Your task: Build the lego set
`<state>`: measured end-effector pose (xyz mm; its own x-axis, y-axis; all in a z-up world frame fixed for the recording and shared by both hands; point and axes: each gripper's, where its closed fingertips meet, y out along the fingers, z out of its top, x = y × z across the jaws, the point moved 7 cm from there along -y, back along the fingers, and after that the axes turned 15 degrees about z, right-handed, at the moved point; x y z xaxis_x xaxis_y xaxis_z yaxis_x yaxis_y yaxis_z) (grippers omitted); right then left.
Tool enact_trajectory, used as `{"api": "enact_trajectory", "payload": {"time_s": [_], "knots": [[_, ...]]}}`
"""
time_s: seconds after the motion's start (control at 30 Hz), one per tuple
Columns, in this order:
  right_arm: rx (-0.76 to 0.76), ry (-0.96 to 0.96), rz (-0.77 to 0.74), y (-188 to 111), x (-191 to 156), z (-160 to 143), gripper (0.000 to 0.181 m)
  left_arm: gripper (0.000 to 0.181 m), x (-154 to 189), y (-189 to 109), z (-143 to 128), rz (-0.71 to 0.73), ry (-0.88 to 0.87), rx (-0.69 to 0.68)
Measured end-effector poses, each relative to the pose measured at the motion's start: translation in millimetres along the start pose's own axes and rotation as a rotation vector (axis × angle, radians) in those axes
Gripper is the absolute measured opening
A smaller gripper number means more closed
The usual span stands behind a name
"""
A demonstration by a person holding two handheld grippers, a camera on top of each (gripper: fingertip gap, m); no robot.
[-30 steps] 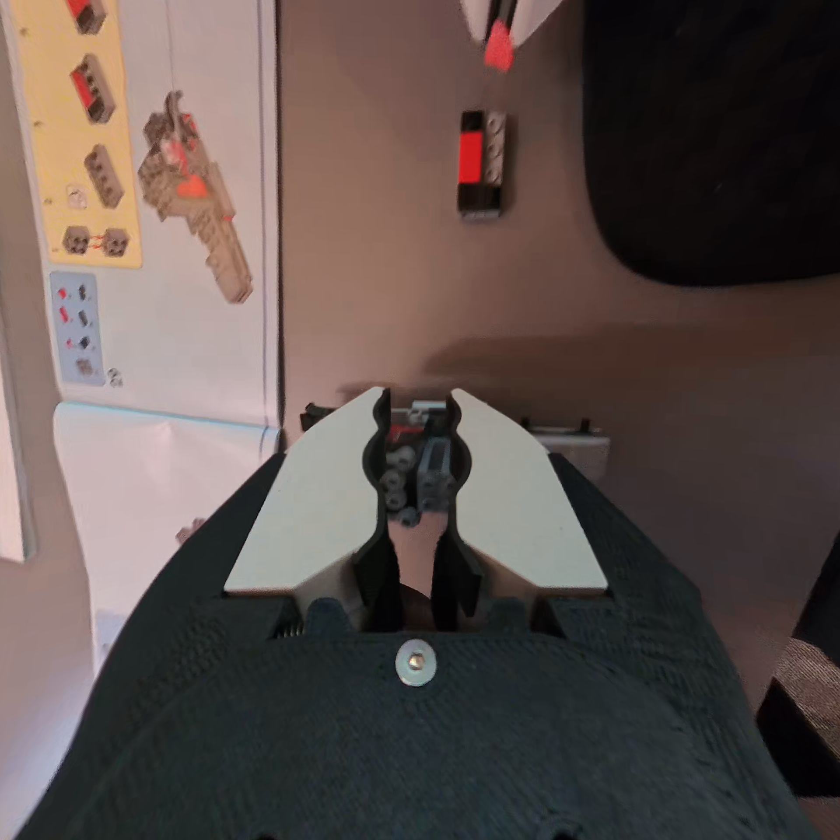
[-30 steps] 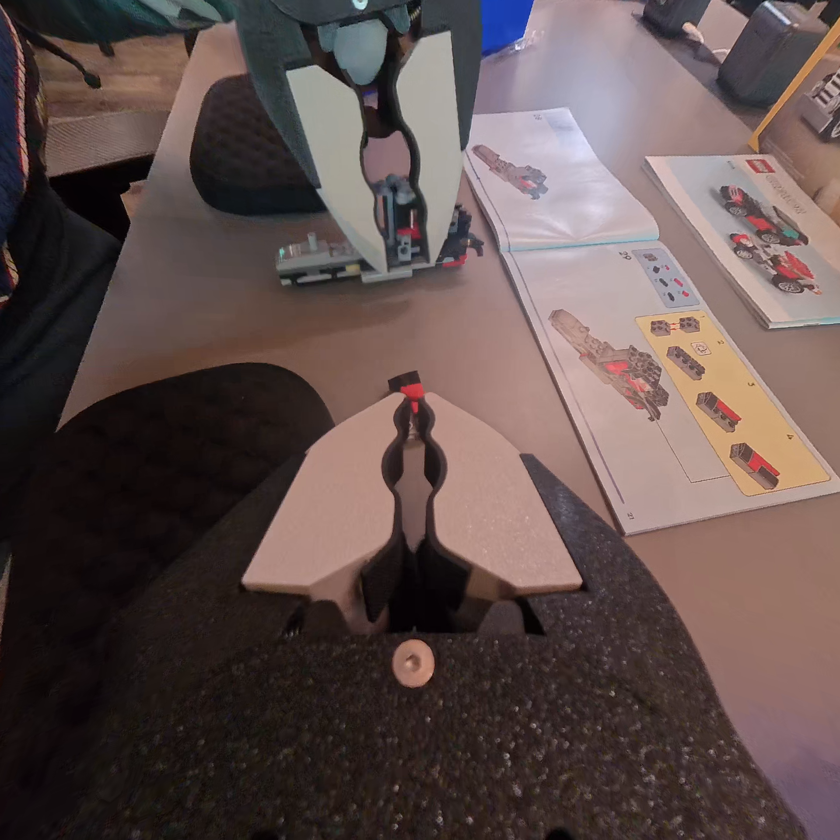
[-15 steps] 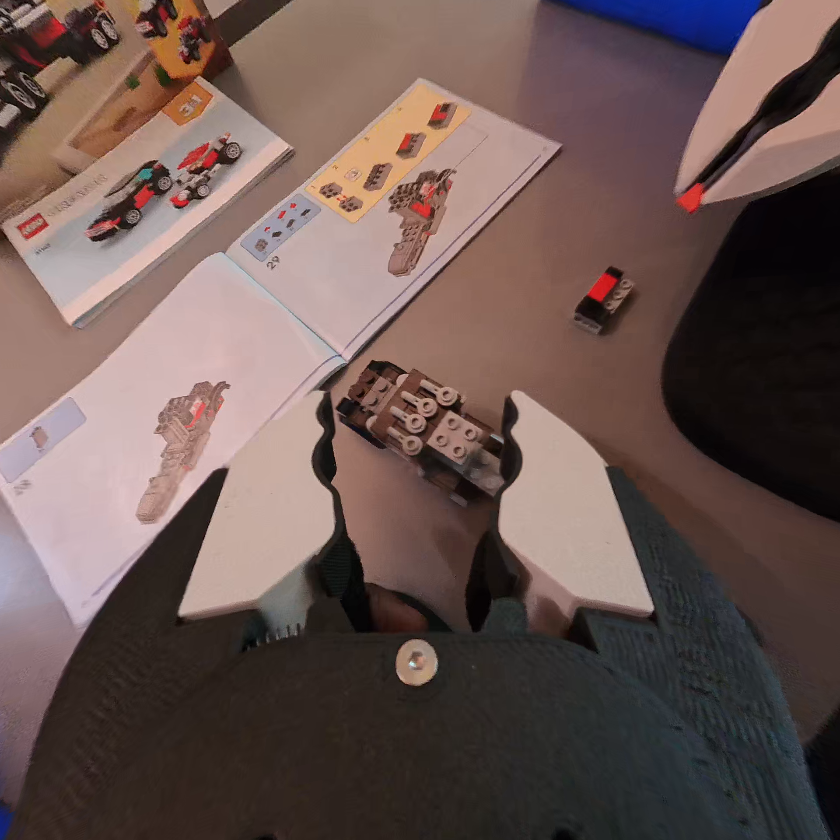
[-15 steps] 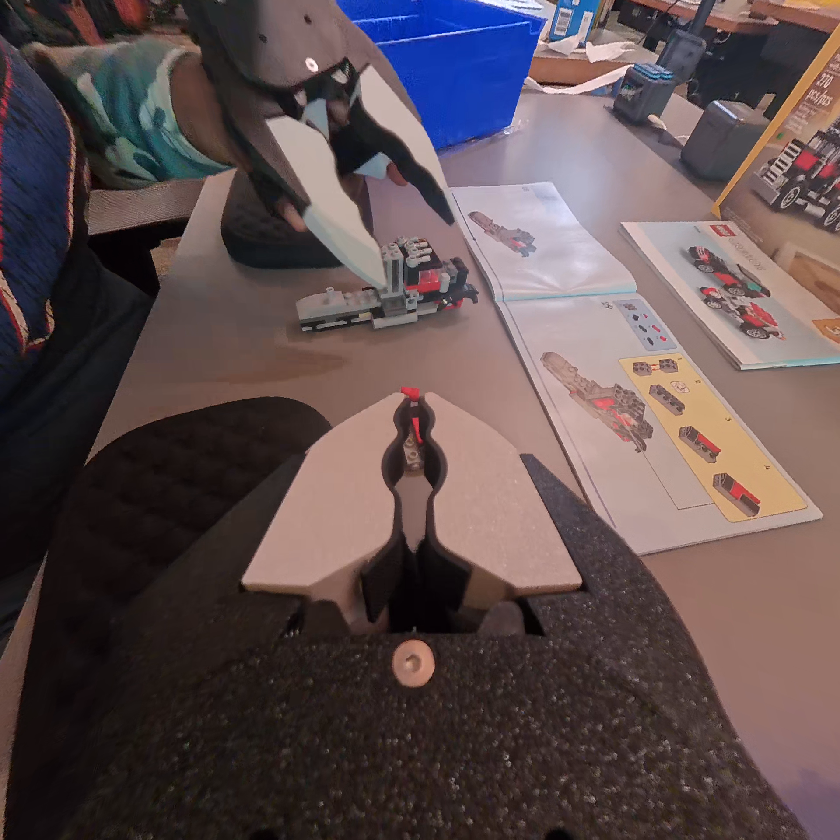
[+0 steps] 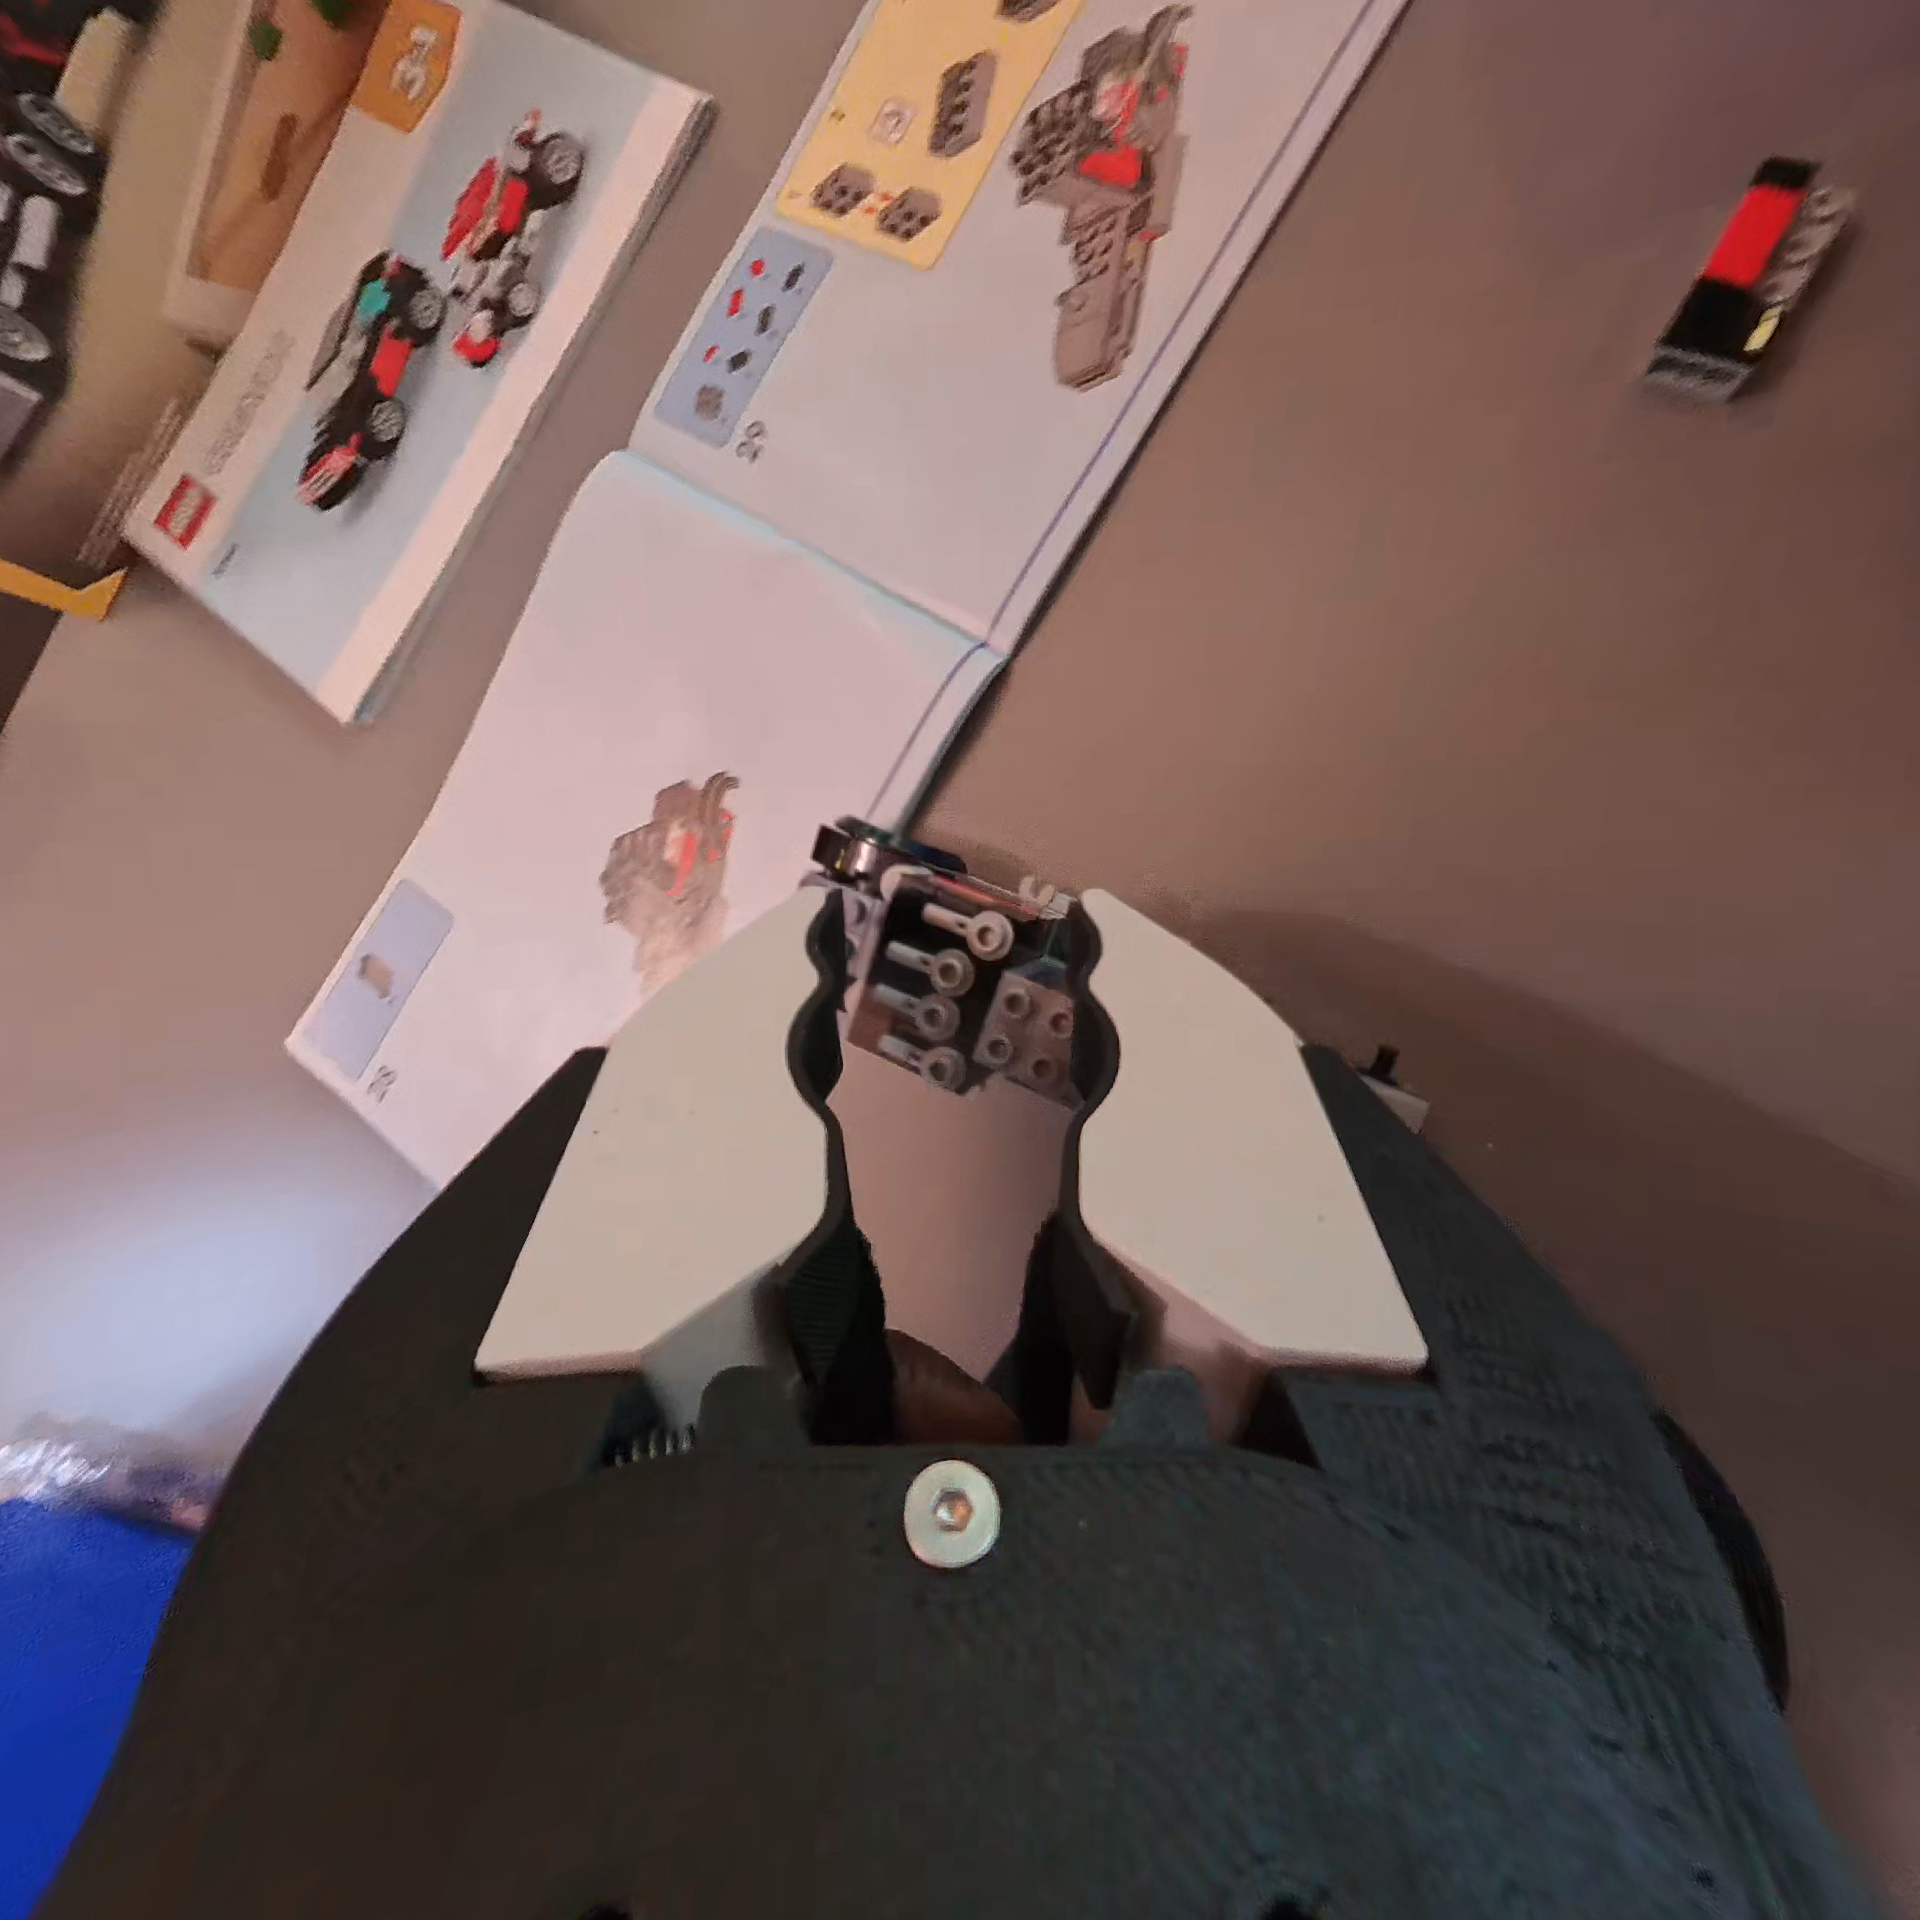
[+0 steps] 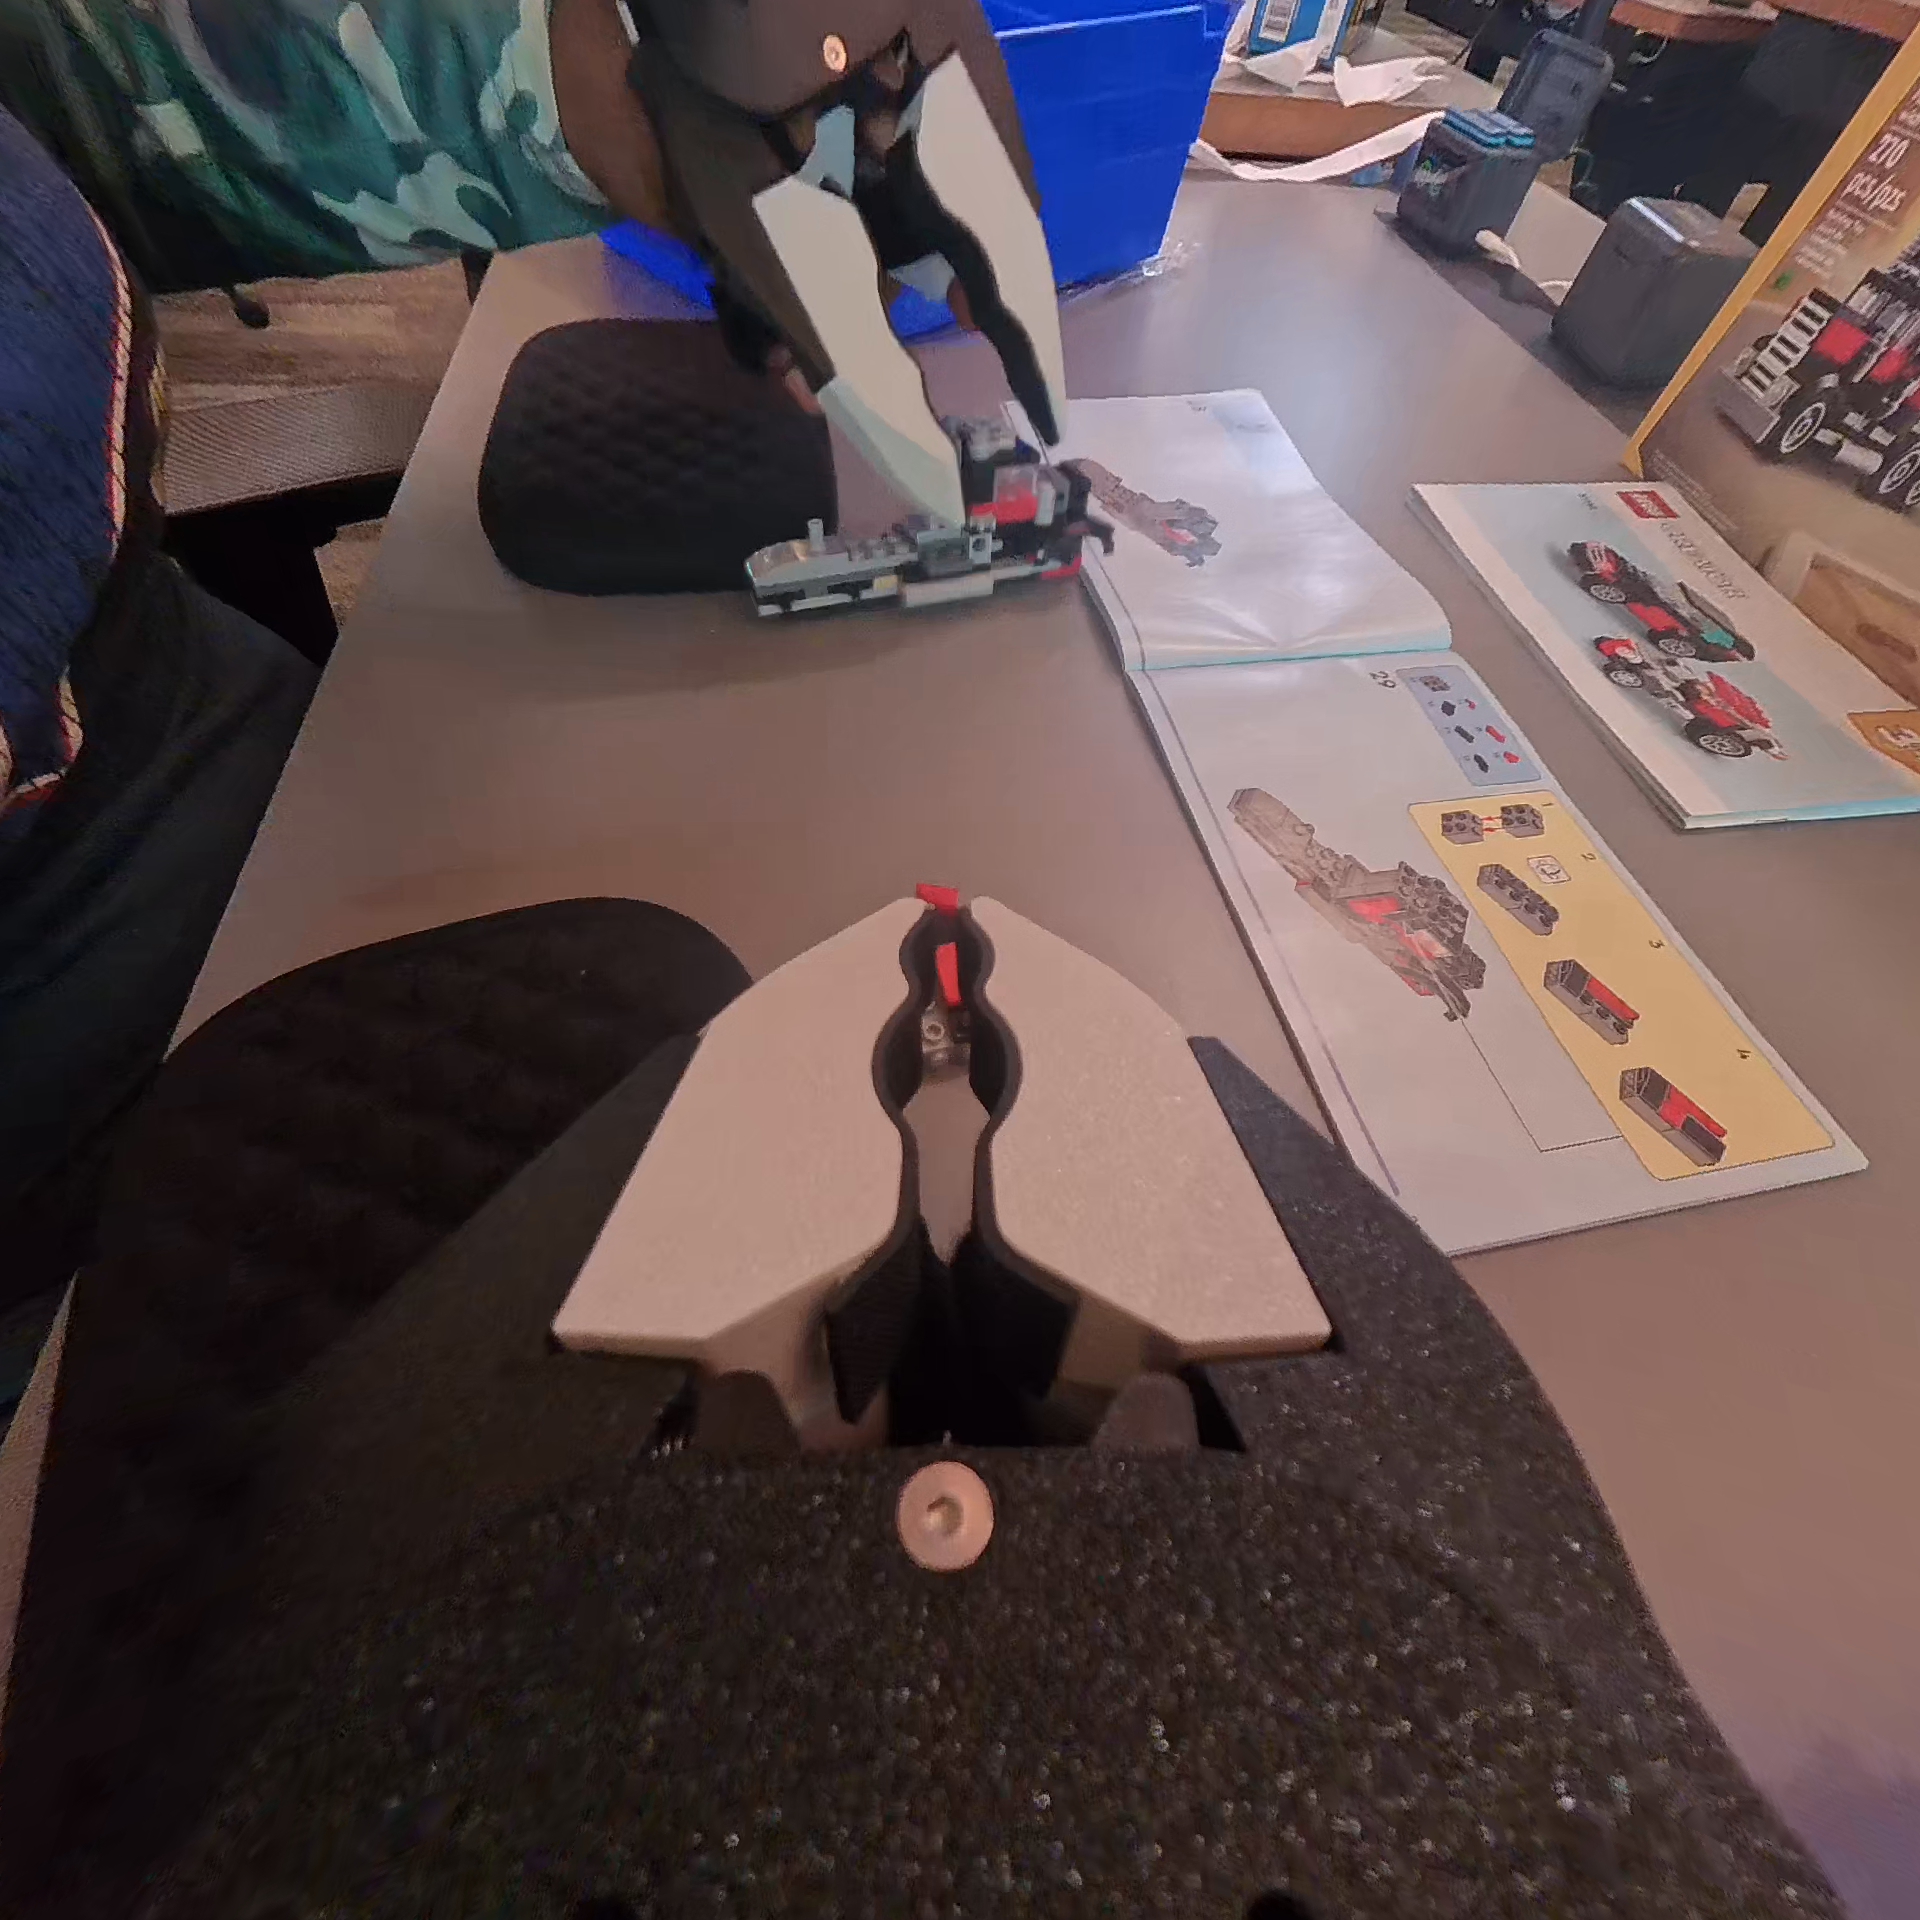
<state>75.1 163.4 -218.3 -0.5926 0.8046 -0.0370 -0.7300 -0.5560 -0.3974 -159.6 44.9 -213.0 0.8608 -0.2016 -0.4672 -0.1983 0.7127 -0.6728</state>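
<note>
The grey, black and red lego model (image 6: 883,561) lies on the table. My left gripper (image 5: 945,904) comes down on it from above, its jaws closed against the sides of the studded front block (image 5: 966,997); it also shows in the right wrist view (image 6: 992,457). My right gripper (image 6: 945,904) is shut on a small red piece (image 6: 935,894) at its tips, held above the table in front of the model. A small black, red and grey sub-assembly (image 5: 1745,281) lies loose on the table; part of it shows through the right gripper's gap.
An open instruction booklet (image 6: 1455,935) lies right of the model, a closed booklet (image 6: 1683,644) and the set's box (image 6: 1818,312) beyond it. A blue bin (image 6: 1122,125) stands at the back. Black padded rests sit behind the model (image 6: 644,447) and under my right gripper (image 6: 364,1091). One gripper's finger ends stand about 20 centimeters off the other's.
My left gripper let go of the model and opened half a second ago; it has now closed on the front block again. My right gripper keeps the red piece, hardly moving.
</note>
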Motion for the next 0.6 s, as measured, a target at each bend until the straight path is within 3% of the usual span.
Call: {"api": "enact_trajectory", "payload": {"time_s": [0.13,0.27,0.4,0.6], "knots": [[-0.033,0.009,0.003,-0.5,1.7,-2.9,0.003,0.047,5.5,-19.5,24.2,0.027,-0.064,0.085],[-0.071,0.02,0.009,1.1,4.6,-6.6,0.003,0.046,64.2,-27.7,71.9,-0.195,-0.147,0.296],[-0.149,0.029,0.032,5.9,7.0,-12.1,0.003,0.04,107.3,7.1,80.9,-0.288,-0.059,0.24],[-0.217,0.033,0.088,11.8,12.9,-17.3,0.003,0.032,118.2,27.3,79.5,-0.431,-0.074,0.216]]}}
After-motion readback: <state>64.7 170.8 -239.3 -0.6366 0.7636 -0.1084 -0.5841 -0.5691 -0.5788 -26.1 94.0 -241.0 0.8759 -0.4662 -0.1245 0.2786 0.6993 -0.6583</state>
